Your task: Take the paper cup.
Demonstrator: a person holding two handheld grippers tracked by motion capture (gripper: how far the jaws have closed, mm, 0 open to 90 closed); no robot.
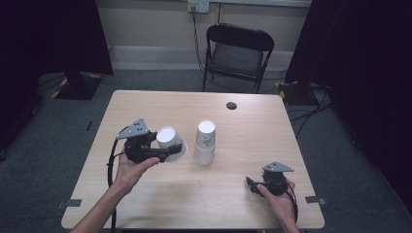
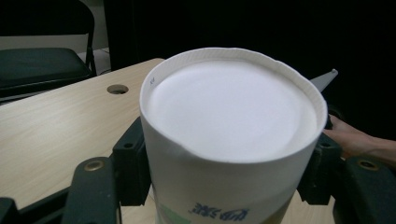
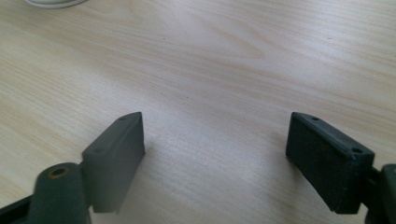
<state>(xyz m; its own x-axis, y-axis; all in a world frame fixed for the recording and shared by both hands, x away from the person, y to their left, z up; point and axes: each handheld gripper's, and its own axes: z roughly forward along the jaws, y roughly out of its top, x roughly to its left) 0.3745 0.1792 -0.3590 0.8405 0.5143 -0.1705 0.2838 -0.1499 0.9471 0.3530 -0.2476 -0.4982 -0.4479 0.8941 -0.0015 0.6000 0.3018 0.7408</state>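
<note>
Left gripper (image 1: 163, 151) clamped on 1 inverted paper cup (image 1: 170, 143), tilted, held just left of the cup stack (image 1: 205, 143) at mid-table (image 1: 145, 104). Right gripper (image 1: 253, 185), jaws wide apart, nothing between them, low over table well right of stack, nearer the person.

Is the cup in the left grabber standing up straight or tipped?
Tipped. The left gripper holds the paper cup upside down and leaning, its white bottom facing up.
</note>
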